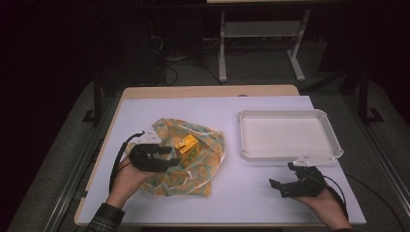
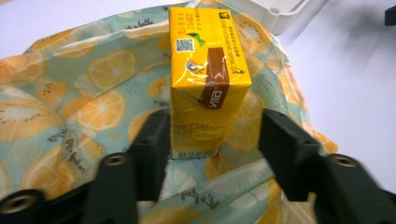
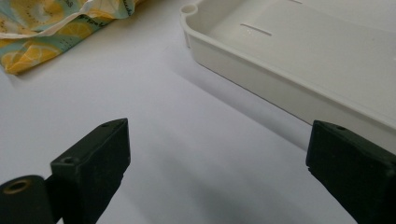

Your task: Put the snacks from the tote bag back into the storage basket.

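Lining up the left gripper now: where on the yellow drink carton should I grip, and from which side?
Grip the yellow drink carton across its two narrow side faces near the lower end, coming straight on as the left gripper already points. The carton lies on the fruit-print bag with its bottom end between the open jaws; one jaw is at its side, the other stands apart. Flat parallel sides suit the pads.

A wooden-edged table (image 1: pixel 203 91) is covered by a pale white sheet (image 1: pixel 193 111). 2 things lie directly on the sheet: a crumpled fruit-print cloth bag (image 1: pixel 203 169) toward the left, and an empty white rectangular tray (image 1: pixel 290 116) toward the right. They lie near each other, not touching.
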Tool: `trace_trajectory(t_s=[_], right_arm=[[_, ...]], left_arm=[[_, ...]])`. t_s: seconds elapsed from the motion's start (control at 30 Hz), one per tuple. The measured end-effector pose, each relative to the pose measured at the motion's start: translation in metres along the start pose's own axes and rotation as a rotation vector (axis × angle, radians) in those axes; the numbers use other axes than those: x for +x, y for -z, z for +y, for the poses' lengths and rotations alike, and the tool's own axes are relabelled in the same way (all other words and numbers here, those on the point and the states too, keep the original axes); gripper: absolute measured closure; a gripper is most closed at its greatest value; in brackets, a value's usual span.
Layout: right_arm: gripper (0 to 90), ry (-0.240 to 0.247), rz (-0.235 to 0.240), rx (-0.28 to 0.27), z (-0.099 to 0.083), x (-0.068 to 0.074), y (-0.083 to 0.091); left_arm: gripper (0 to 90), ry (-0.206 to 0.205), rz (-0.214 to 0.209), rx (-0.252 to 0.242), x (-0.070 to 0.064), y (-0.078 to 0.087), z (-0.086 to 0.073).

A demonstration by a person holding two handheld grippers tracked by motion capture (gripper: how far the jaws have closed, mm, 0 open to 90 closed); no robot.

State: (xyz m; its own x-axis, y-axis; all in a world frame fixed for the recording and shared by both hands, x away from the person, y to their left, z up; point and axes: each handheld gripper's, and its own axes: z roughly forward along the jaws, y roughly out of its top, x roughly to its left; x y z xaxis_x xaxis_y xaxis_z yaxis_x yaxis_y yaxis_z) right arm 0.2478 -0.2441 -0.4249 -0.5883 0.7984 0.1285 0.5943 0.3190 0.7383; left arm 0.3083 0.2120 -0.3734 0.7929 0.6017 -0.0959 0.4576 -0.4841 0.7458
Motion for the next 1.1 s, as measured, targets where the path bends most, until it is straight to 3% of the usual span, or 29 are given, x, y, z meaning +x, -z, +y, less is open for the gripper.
trace_trajectory(t_s=[0.1,0.13,0.43,1.0,1.1], right_arm=[[6.2,0.003,0.000,0.003,0.000,0.000,0.000],[6.3,0.002,0.000,0.003,0.000,0.000,0.000],[6.2,-0.001,0.000,0.010,0.000,0.000,-0.001],[6.2,-0.003,0.000,0.005,0.000,0.000,-0.001],[6.2,-0.003,0.000,0.007,0.000,0.000,-0.001]], left_arm=[[32.8,-0.003,0.012,0.008,0.000,-0.001,0.002],[26.1,0.011,0.015,0.004,-0.001,-0.002,0.004],[16.6,0.001,0.020,0.026,-0.002,-0.013,0.014],[17.4,-0.020,0.066,0.082,-0.003,-0.043,0.034],[22.0,-0.025,0.069,0.090,-0.004,-0.046,0.035]])
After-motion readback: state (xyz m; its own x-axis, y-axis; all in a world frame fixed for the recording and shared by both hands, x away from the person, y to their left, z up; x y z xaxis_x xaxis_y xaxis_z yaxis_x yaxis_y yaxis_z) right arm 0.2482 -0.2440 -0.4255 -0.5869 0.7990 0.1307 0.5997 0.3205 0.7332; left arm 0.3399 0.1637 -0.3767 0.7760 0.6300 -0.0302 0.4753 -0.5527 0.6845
